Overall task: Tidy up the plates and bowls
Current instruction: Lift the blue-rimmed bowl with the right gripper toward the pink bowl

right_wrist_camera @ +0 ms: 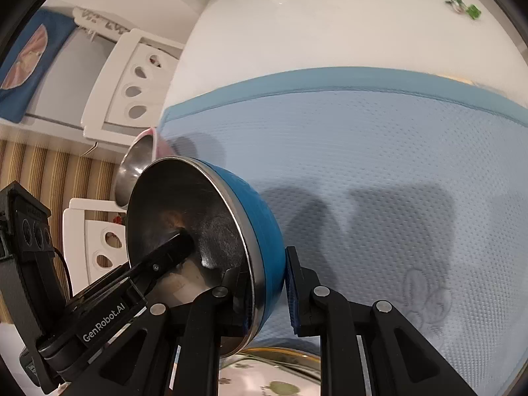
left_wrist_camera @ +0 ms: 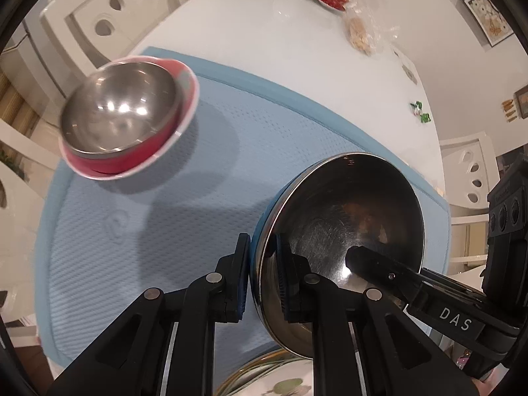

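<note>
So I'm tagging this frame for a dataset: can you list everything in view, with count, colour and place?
blue bowl: one, blue outside and steel inside, tilted, rim clamped by both grippers
red bowl: one, red outside and steel inside, on the mat's far left, in a white-rimmed dish
mat: one, light blue, covering the near table
table: one, white
patterned plate: one, white with gold rim, below the blue bowl
chairs: white, around the table
left gripper: black, shut on the blue bowl
right gripper: black, shut on the blue bowl
</note>
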A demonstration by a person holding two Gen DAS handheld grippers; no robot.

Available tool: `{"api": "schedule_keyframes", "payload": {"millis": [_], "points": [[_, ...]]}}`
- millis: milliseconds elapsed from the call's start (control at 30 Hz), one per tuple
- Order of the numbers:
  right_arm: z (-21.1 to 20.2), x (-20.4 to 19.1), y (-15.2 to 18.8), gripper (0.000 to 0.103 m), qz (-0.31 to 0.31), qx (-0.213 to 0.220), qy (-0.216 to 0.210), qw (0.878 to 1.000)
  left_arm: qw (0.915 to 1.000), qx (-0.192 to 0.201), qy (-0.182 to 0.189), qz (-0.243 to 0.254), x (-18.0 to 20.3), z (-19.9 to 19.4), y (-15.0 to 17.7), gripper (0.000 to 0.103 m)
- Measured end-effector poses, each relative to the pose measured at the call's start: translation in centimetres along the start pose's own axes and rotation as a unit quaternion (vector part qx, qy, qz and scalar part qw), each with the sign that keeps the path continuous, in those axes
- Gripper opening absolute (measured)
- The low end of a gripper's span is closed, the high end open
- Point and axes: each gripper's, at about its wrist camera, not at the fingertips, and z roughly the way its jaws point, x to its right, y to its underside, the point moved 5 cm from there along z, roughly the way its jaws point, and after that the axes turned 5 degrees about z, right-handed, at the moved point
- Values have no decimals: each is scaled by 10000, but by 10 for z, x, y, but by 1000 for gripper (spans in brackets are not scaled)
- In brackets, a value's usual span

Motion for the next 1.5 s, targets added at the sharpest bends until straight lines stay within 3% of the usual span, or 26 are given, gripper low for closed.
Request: {"api": "schedule_keyframes", "payload": {"millis": [600, 1033, 1500], "points": [[5, -101, -4, 16, -488, 150, -29, 9987, 9987, 462, -42, -216, -62, -61, -16, 13], [5, -168, -30, 17, -913, 298, 42, 9954, 9966, 789, -89, -218, -100, -93, -61, 13], [39, -208, -59, 18, -926, 153, -180, 9954, 9954, 846, -127, -443, -147, -87, -91, 13]]}}
